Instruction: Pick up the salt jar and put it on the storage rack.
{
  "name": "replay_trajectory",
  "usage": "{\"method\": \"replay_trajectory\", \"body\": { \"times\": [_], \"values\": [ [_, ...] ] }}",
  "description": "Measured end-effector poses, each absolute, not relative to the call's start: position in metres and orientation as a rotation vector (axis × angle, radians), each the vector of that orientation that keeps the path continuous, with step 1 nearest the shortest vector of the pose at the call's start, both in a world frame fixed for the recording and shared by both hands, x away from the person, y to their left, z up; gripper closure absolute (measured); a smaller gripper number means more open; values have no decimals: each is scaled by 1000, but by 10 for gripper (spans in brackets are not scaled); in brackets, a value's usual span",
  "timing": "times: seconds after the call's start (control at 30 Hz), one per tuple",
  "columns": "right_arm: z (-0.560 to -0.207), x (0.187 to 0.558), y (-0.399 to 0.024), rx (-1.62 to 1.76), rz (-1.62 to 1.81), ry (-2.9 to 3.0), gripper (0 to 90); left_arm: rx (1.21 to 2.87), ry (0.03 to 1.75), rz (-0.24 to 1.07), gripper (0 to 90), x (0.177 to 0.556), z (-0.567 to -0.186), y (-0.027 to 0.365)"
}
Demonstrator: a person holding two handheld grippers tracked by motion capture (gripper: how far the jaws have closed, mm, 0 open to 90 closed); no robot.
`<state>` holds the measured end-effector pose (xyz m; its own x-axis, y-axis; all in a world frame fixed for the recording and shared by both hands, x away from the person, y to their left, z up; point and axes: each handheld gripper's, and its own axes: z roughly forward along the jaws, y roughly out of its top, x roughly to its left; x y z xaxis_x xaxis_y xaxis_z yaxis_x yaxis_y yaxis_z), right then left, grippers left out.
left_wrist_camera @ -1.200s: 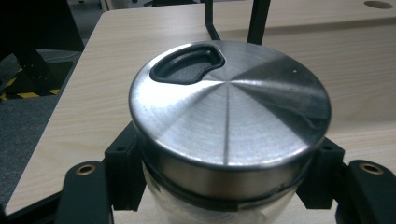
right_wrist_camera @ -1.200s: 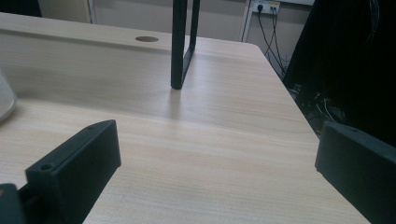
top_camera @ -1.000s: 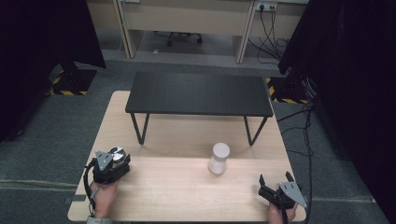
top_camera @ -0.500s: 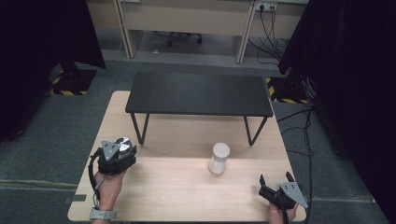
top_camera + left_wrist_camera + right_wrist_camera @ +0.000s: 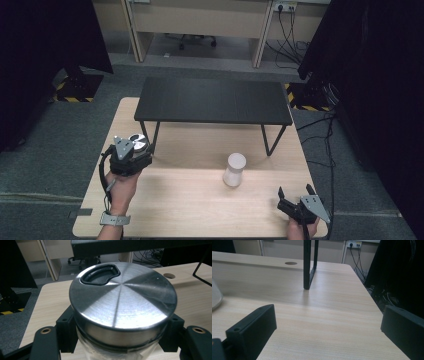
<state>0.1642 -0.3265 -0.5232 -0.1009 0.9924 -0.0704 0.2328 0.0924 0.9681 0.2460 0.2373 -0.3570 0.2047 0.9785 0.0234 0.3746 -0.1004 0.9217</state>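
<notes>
On the left side of the light wooden table point(image 5: 190, 205), your left gripper point(image 5: 131, 156) is clamped on a jar point(image 5: 120, 315) with a brushed-metal lid point(image 5: 122, 303) — in the left gripper view the two black jaws press against the jar's sides just under the lid's rim, and the clear body shows below between them. That lid carries a dark kidney-shaped recess point(image 5: 100, 276) near its far edge. From the high view you can see the round lid peeking out just past the gripper's grey three-cornered plate point(image 5: 123, 145), close to the left leg of the black low table point(image 5: 215, 100) that stands on the far half of the wooden one; whether the jar rests on the wood or is lifted off it cannot be told. Your left hand point(image 5: 120, 185) wraps the gripper from below, with a strap at the wrist. Your right gripper point(image 5: 295, 197) sits near the front right corner, well apart from the left, its jaws spread wide with nothing between them — the right gripper view looks across bare wood toward one black leg point(image 5: 308, 267) of the low table. A white cup-like container point(image 5: 234, 170) stands upright near the middle of the table, between the two grippers and touched by neither; its edge shows at the left of the right gripper view.
</notes>
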Motion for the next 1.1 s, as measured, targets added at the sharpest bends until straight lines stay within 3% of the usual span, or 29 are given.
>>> {"method": "replay_trajectory", "body": {
  "times": [0.47,1.1],
  "values": [
    [-524,164,-329,1277,1106,1486,3,1616,1266,860,316,250,-327,231],
    [-525,163,-329,1277,1117,1479,2,1644,1192,911,316,262,-289,213]
  ]
}}
